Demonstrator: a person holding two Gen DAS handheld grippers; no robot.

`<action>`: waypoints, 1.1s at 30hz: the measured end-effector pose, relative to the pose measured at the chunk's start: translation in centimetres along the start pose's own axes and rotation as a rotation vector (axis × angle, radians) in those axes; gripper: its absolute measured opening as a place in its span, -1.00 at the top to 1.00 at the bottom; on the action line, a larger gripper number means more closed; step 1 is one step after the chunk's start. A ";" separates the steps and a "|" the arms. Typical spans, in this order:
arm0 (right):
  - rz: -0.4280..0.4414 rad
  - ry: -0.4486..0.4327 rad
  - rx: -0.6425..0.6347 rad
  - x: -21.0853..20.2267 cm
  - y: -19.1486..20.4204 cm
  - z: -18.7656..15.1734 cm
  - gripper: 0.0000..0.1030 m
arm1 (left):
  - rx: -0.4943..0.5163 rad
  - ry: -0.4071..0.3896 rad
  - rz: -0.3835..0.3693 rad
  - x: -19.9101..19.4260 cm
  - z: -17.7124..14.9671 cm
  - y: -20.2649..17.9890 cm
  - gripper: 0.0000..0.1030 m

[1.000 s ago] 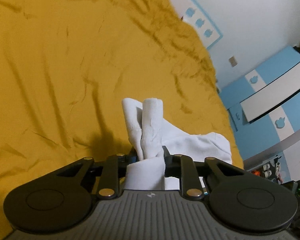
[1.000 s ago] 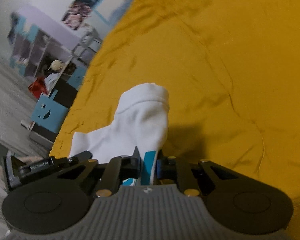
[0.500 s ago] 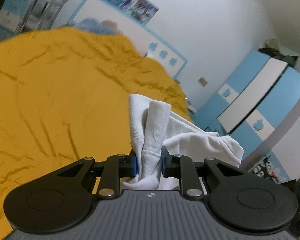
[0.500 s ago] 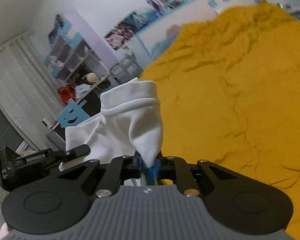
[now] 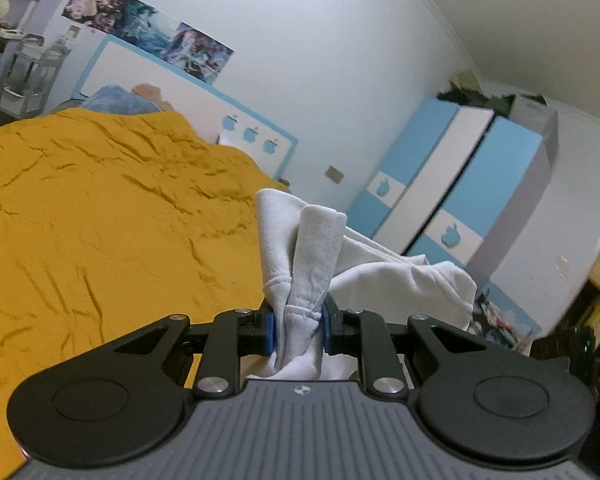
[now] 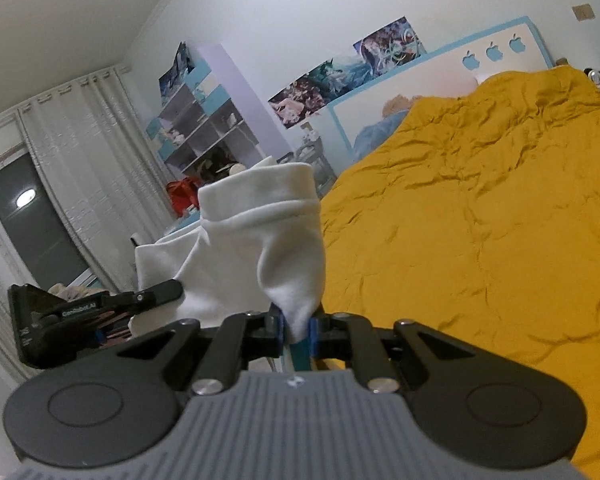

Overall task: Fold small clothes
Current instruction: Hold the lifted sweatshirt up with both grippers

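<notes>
You cannot see the bottom of the white sock (image 5: 300,264): it drops behind your left gripper (image 5: 299,330). The blue part under your right gripper (image 6: 297,330) is mostly hidden too. The yellow bed cover (image 6: 480,240) is cut off at the edge. The things on the shelves (image 6: 204,132) are too small to tell.

I see a plain white garment (image 5: 300,256), ribbed at one end, with a teal stripe near the right gripper (image 6: 296,330), whose body is black with blue pads. The bedspread (image 5: 100,208) is mustard yellow. The wardrobe (image 5: 460,184) is sky-blue and white.
</notes>
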State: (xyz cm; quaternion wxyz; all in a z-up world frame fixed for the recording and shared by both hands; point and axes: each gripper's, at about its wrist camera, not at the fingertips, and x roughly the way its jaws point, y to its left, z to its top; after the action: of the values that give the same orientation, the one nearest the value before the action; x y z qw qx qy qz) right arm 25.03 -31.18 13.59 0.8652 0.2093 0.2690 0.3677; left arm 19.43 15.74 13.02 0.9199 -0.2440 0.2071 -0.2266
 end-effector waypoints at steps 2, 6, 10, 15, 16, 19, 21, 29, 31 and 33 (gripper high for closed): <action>0.009 0.023 0.009 -2.0 0.0 -0.8 0.88 | 0.000 0.022 -0.012 -0.3 -1.0 -0.1 0.55; -0.002 0.070 -0.005 -3.5 -0.6 -2.4 0.88 | 0.009 0.107 0.024 1.8 -2.2 0.7 0.55; -0.061 0.157 0.029 -0.7 -3.6 -4.2 0.89 | -0.024 0.203 0.083 5.4 -3.7 3.1 0.56; -0.106 0.242 0.106 4.9 -8.3 -6.1 0.89 | -0.110 0.290 0.145 9.9 -4.9 8.0 0.56; -0.112 0.252 0.114 5.9 -8.9 -6.1 0.89 | -0.118 0.297 0.151 10.4 -4.8 8.7 0.56; -0.143 0.282 0.095 8.8 -10.4 -5.9 0.89 | -0.117 0.334 0.171 12.5 -4.6 10.4 0.56; -0.164 0.310 0.090 10.8 -11.5 -6.1 0.89 | -0.120 0.370 0.187 14.2 -4.6 11.6 0.56; -0.225 0.428 0.193 18.8 -18.8 -8.3 0.89 | -0.156 0.509 0.204 19.1 -8.0 17.1 0.55; -0.232 0.447 0.225 19.9 -20.1 -9.0 0.88 | -0.176 0.532 0.208 19.7 -8.9 18.6 0.51; -0.236 0.456 0.256 20.8 -21.3 -9.8 0.88 | -0.198 0.546 0.216 19.9 -9.7 19.9 0.40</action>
State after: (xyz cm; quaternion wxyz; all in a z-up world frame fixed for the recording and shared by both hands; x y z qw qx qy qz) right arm 42.29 -27.67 -12.32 0.7858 0.1957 0.5234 0.2651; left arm 37.10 17.48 -10.91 0.8207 -0.2392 0.4925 -0.1633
